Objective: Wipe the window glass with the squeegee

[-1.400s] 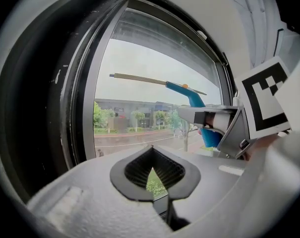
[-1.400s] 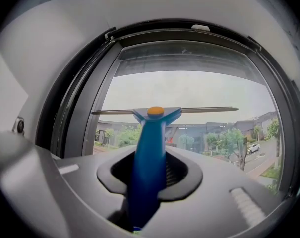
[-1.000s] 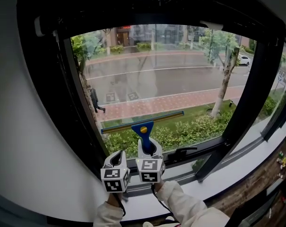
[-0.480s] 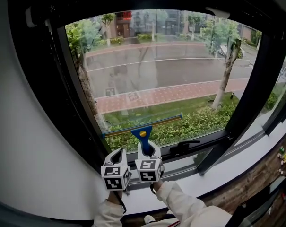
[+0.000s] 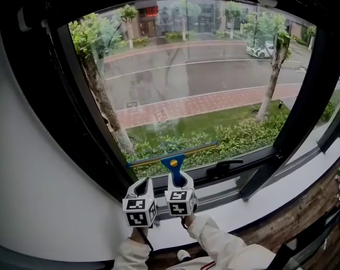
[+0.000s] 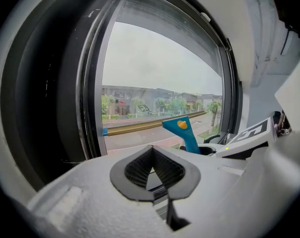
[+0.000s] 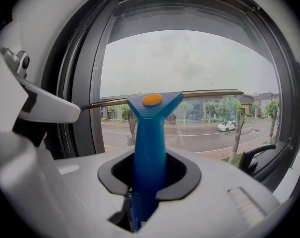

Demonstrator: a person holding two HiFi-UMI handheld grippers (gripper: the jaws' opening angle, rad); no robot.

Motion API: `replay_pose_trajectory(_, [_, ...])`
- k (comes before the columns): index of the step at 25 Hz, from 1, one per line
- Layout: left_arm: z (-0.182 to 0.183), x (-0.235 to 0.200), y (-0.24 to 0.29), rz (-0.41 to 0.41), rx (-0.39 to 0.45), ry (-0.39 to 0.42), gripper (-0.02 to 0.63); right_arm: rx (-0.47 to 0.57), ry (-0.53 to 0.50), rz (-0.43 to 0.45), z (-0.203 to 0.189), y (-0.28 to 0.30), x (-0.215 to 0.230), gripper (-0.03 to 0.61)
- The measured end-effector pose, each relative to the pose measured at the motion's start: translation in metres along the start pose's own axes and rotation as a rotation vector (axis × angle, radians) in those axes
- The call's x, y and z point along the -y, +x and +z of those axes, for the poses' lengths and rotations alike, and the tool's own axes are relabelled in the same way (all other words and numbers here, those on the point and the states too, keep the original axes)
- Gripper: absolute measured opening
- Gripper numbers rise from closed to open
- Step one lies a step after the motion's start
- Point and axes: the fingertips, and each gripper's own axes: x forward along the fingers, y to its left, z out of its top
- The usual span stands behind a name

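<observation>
The squeegee [image 5: 172, 166] has a blue handle with a yellow dot and a long thin blade [image 5: 171, 155]. Its blade lies against the window glass [image 5: 192, 66], low down, just above the bottom frame. My right gripper [image 5: 179, 180] is shut on the handle [image 7: 149, 148], and the blade [image 7: 189, 93] runs across the glass ahead of it. Close at its left, my left gripper [image 5: 141, 189] is shut with nothing in it [image 6: 152, 170]. From there the squeegee [image 6: 183, 133] shows to the right.
A black frame [image 5: 85, 122] surrounds the pane, with a slanted black mullion [image 5: 304, 94] at the right. A black window handle [image 5: 226, 166] sits on the bottom frame, right of the squeegee. Below runs a white sill [image 5: 259, 207]; a white wall [image 5: 23, 179] stands at the left.
The squeegee and right gripper have slid down the glass, and the blade is now close to the bottom frame. The left gripper has kept beside it.
</observation>
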Motion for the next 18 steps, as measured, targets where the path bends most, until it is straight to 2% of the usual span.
replay_pose_trajectory(11, [-0.026, 0.014, 0.004, -0.034, -0.045, 0.001, 0.002, -0.149, 0.067, 0.024, -0.061, 0.012, -0.001, 0.094])
replay_pose_trajectory(18, [-0.057, 0.015, 0.009, -0.038, -0.097, -0.019, 0.002, -0.197, 0.073, 0.031, -0.076, 0.013, 0.0, 0.094])
